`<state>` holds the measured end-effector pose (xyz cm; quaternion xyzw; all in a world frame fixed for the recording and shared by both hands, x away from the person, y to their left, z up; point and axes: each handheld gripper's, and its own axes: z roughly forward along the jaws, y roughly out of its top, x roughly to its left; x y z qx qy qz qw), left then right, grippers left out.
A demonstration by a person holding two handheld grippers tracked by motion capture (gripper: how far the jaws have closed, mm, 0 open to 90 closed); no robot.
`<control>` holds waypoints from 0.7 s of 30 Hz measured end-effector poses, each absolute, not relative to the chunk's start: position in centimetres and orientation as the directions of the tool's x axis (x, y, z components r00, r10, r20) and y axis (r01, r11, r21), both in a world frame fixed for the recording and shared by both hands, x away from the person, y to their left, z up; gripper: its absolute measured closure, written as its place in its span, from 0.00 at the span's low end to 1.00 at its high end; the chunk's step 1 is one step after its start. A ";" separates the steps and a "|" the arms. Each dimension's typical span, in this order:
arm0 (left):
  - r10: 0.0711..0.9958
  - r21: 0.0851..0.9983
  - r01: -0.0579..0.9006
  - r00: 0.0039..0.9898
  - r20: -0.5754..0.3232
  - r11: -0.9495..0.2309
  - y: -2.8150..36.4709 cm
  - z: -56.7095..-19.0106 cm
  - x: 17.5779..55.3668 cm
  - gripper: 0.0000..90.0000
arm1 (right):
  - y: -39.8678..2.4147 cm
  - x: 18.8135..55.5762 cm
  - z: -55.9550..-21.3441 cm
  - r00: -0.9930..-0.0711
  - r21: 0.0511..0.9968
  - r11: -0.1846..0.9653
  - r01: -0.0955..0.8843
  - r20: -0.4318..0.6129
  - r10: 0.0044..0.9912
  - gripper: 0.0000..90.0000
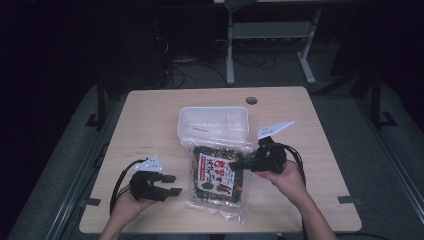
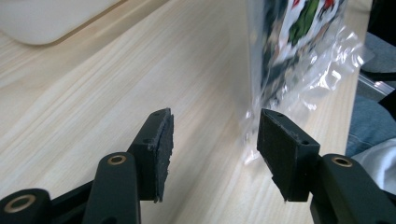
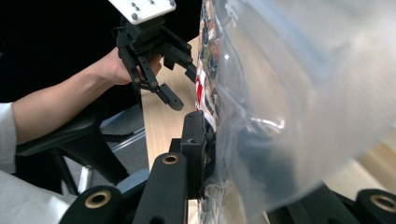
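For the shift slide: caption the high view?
Right gripper grips snack bag before white tub; left gripper open beside it.

Far jaw of the right tongs behind the clear bag.

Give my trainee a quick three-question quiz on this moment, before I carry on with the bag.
1. Which gripper grips the snack bag?
2. True or false: the left gripper has its jaws apart with nothing between them.
3. The white container lies: A) beyond the bag, B) left of the left gripper, C) at the table's near edge.

Key:
1. The right gripper, at the bag's right edge.
2. True.
3. A.
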<state>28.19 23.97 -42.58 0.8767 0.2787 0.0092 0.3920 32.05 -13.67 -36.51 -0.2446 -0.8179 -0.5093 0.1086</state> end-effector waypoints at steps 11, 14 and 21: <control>0.515 0.692 0.489 0.835 -0.194 -0.532 24.4 -42.8 28.1 0.46 | -14.9 31.8 -34.0 -0.868 0.816 0.338 0.468 0.354 0.349 0.83; 0.516 0.687 0.487 0.836 -0.188 -0.539 24.4 -42.9 28.1 0.46 | -15.2 31.7 -33.4 -0.868 0.826 0.329 0.459 0.337 0.366 0.83; 0.518 0.681 0.489 0.835 -0.184 -0.545 24.4 -43.0 28.0 0.45 | -15.6 32.2 -32.2 -0.865 0.845 0.316 0.431 0.288 0.412 0.83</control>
